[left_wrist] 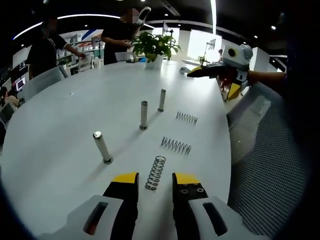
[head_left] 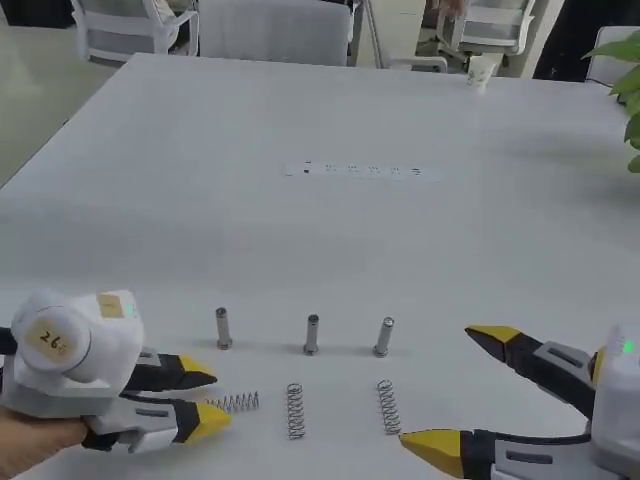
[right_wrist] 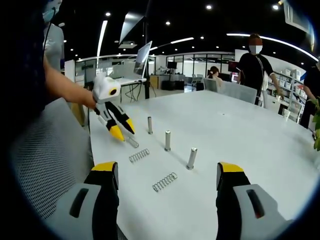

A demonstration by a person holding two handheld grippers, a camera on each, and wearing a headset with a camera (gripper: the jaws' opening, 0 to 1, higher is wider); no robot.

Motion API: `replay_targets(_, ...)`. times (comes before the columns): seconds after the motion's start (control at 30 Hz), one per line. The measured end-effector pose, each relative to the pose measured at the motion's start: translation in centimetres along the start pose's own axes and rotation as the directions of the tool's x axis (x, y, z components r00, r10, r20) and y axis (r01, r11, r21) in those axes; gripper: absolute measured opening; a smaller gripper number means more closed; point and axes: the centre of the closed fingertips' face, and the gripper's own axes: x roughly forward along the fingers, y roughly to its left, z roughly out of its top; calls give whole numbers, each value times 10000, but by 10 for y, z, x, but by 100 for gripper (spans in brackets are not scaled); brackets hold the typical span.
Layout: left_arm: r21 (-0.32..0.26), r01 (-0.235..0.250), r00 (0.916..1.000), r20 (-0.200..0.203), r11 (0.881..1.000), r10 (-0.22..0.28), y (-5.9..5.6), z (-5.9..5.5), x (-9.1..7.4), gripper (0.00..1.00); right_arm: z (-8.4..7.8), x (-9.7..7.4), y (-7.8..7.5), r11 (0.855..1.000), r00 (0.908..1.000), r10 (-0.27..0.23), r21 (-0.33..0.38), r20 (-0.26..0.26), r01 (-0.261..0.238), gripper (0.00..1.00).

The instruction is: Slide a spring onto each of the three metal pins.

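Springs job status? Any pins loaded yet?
Done: none. Left pin, middle pin and right pin stand bare. In hand: left gripper, open, straddles the end of the left spring; right gripper open, holding nothing. Left: all three, with middle spring and right spring lying flat on the table.
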Motion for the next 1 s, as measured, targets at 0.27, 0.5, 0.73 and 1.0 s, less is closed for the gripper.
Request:
replay_targets(0.27,219,174,9998,-83,9996,-172,4,-4,7,14,0,-1,-1,10000,10000,-15,28,-35,15,81)
replay_targets(0.5,373,203,9986,-489,9991,-185,4,-13,10,11,-1,-1,-1,10000,10000,-9,27,-51,9,81)
replay_targets(0.73,522,14,9993,-361,9986,5,7,-12,8,5,0,-1,0,10000,10000,4,6,-32,-4,80)
replay_targets(1.0,707,-114,9998,-153,9974,125,6,-13,8,2,0,-1,0,10000,10000,19,8,-29,-19,80)
